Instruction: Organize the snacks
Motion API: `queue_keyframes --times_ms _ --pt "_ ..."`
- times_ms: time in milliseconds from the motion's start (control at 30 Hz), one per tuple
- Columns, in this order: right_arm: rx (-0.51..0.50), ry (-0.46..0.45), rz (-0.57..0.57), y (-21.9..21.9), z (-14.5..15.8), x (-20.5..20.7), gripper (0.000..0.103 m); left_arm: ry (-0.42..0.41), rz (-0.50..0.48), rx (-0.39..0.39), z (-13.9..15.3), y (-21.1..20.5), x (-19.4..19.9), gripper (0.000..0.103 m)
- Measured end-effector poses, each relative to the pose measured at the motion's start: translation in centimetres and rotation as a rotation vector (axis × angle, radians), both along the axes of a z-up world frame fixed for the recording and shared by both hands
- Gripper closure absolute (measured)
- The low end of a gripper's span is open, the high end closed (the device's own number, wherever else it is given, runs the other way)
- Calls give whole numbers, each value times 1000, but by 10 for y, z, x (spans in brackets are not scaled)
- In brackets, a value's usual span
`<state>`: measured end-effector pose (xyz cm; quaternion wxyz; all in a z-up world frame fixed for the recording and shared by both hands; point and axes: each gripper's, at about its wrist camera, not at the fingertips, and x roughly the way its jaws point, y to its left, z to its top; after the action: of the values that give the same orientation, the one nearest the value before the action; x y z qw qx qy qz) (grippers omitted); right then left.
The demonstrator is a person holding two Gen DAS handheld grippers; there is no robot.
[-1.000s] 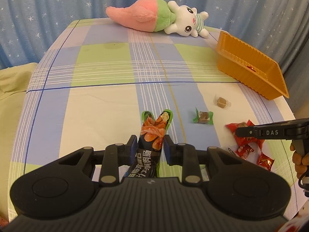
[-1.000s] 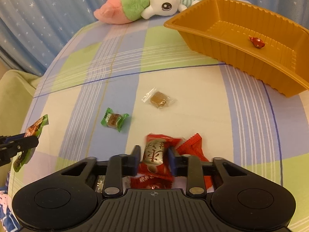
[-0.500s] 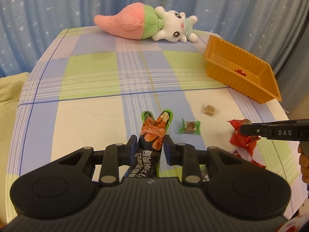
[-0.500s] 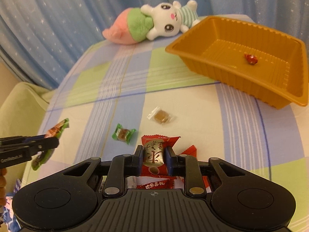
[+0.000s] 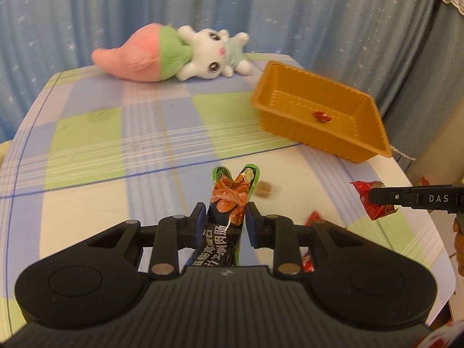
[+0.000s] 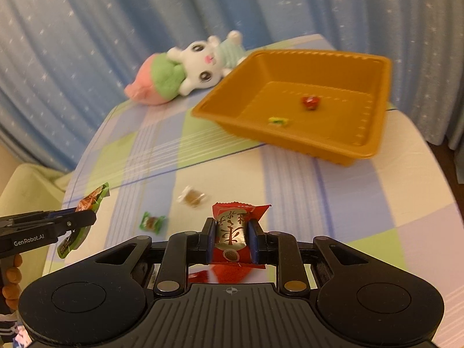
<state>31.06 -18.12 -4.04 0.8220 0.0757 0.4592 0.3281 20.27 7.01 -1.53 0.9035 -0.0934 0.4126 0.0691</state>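
A: The left claw is held level, its jaws clamped on a green-and-black sausage packet; bare fingers are seen wrapped round its handle.

B: And the right claw is pinched tight on a red candy wrapper, carried clear above the table.

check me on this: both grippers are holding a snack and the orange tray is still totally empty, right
Not quite. The left gripper holds the sausage pack and the right gripper the red candy, but the right wrist view shows two small candies in the orange tray.
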Motion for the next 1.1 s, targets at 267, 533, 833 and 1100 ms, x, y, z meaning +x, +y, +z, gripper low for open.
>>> queue_keyframes --times_ms 267,533,833,1100 --pt "22 -23 -69 -39 10 22 79 -38 -75 16 13 -36 36 77" --pt "37 -48 -116 -68 18 47 79 -77 -145 26 23 -69 77 77" --pt "57 -88 -154 -82 25 81 79 -118 -196 32 35 -93 130 77" --pt "69 -124 -161 -71 29 115 79 -123 -223 31 37 -107 182 77"
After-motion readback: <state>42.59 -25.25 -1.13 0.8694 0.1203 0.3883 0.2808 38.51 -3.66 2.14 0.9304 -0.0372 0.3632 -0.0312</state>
